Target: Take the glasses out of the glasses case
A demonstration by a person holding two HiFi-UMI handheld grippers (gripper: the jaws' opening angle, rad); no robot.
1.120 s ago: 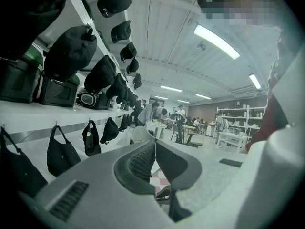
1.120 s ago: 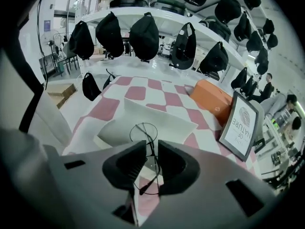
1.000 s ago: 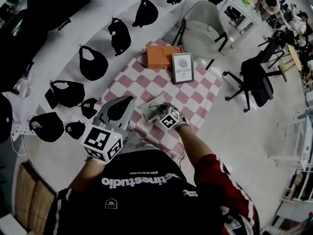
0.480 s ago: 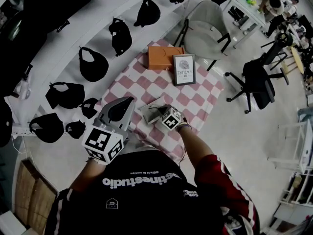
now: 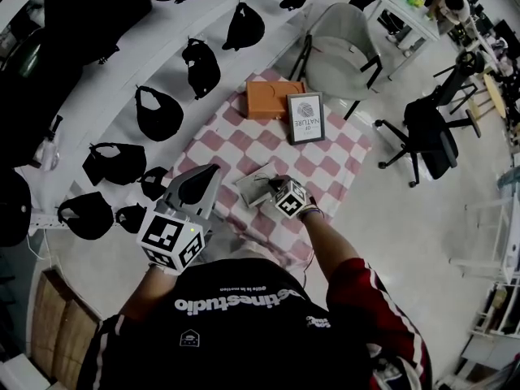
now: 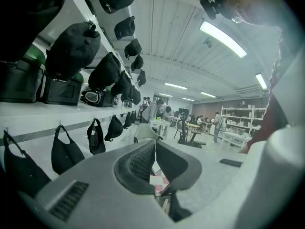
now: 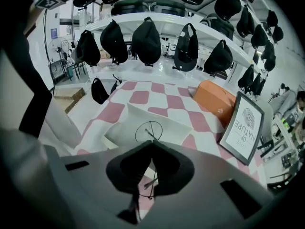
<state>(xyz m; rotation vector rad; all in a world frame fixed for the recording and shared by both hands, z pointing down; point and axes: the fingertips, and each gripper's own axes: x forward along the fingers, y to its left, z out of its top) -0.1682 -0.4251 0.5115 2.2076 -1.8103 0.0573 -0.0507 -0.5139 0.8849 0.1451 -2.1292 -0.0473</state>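
Wire-rimmed glasses [image 7: 149, 133], 1 pair, clenched in right claw [image 7: 152, 141] by 1 white case [image 7: 122, 132]; left claw [image 6: 155, 141] closed, empty.

Bright, even indoor light from ceiling strips [image 6: 223, 38]; they flare w/ pale haze top right in left gripper view. Shadows soft, faint. All 3 views fisheye: edges bend, gripper-view corners black. Near lens, left gripper [image 6: 155, 144] & right gripper [image 7: 151, 143] look blurred.
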